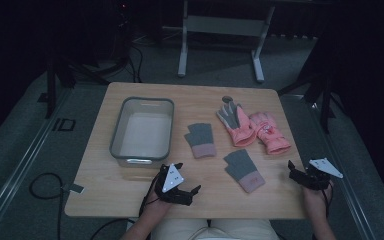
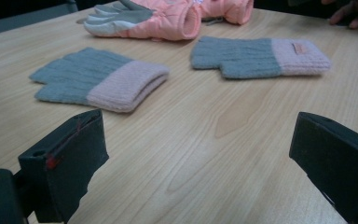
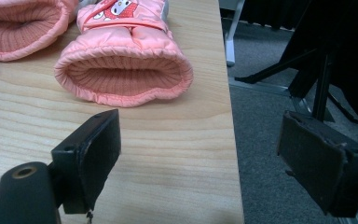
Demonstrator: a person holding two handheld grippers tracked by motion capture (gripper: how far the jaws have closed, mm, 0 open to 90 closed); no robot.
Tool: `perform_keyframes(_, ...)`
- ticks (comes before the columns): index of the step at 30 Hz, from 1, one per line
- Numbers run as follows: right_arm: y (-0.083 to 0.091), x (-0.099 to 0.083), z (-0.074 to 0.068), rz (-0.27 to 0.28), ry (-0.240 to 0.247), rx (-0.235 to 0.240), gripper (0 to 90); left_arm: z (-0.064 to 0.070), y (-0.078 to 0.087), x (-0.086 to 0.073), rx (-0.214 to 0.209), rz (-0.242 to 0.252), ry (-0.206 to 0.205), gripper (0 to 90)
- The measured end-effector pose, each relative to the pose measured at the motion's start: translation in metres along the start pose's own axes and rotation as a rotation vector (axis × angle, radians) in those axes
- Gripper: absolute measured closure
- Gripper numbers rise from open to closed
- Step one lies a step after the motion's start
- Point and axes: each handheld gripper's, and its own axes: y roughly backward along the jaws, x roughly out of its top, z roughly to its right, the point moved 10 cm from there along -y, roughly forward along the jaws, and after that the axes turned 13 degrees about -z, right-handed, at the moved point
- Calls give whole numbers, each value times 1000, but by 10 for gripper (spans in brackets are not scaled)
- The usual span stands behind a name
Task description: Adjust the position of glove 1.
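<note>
Four gloves lie spread on the wooden table (image 1: 130, 185), none overlapping the grey plastic bin (image 1: 142, 131) at centre left of the high view, which stands empty; that layout reads as a sorting job in which the gloves are meant to go into the bin, though nothing has been picked up yet. Two grey knit fingerless gloves with pink cuffs sit mid-frame: one (image 1: 200, 140) just right of the bin, the other (image 1: 244, 170) lower and further right. Two padded pink winter gloves lie side by side in the upper right of the tabletop, one palm-up showing grey fingers (image 1: 235, 125), the other (image 1: 269, 132) with its cuff toward the near edge.

Left gripper (image 1: 181, 184) rests low at the bottom centre, near the front edge, jaws spread wide with nothing between them; in its own view the nearer knit glove (image 2: 100, 79) sits at upper left, just beyond the jaws. Right gripper (image 1: 300, 176) hovers at the table's lower right corner, partly past the edge, jaws likewise apart and empty. Its view looks straight into the open cuff of the pink glove (image 3: 123, 70), so that glove seems its likely first pick.
</note>
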Motion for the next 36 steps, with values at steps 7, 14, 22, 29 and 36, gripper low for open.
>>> perform_keyframes(7,-1,0,-1,-7,6,15,150,0,1,0,-30,8,5,11)
perform_keyframes(14,-3,-2,2,-34,-30,23,159,-1,2,0,-45,13,15,11)
perform_keyframes(22,-5,-3,4,-56,-56,34,160,-2,4,1,-63,37,34,11)
perform_keyframes(29,-3,-3,5,-43,-67,30,160,-1,3,1,-73,28,32,12)
perform_keyframes(36,-3,-1,5,-29,-58,16,160,0,3,1,-74,24,32,12)
